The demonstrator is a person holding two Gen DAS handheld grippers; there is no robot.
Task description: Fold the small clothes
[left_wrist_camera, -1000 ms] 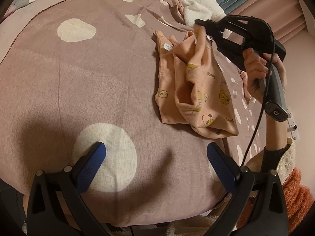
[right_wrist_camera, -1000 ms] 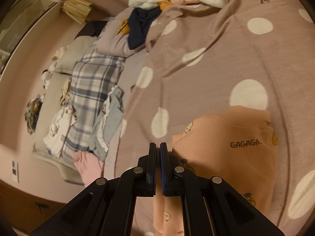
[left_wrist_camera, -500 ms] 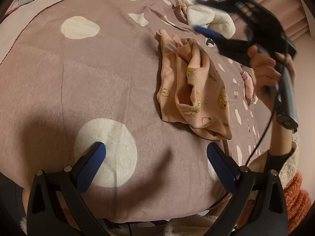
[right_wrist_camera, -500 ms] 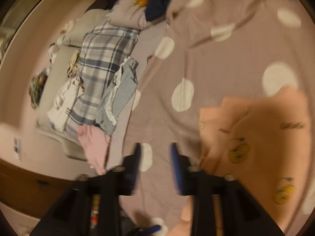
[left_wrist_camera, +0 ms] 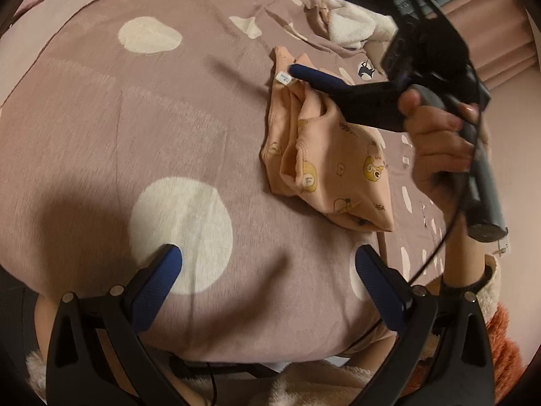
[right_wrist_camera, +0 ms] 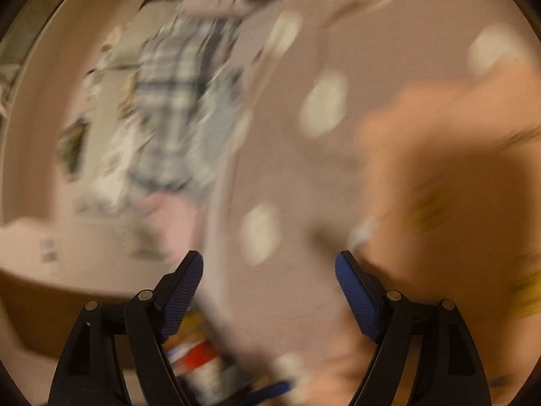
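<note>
One small peach cotton garment with yellow cartoon-bear prints (left_wrist_camera: 333, 155) lies partly folded and bunched on the mauve bedspread with cream polka dots (left_wrist_camera: 101, 128), right of centre in the left wrist view. Two grippers total. Left gripper (left_wrist_camera: 268, 272): blue-padded fingers spread wide, nothing between them, hovering over the near edge of the bedspread, well apart from the garment. Right gripper (right_wrist_camera: 269, 275): jaws opening, blue pads apart, nothing between them, only bedspread behind; garment sits just to its right in that view. One hand (left_wrist_camera: 439, 135) holds the right gripper's grey handle, visible in left wrist view only; there one blue finger tip overlaps the garment's top edge near its white label (left_wrist_camera: 284, 79), contact unclear. Left wrist view alone also shows white fluffy fabric (left_wrist_camera: 351, 27) at the top. Right wrist view is heavily blurred; it alone shows one plaid grey-and-white cloth (right_wrist_camera: 169, 101) and one pink cloth (right_wrist_camera: 172, 216) off the bedspread's left side, other items too smeared to count.
</note>
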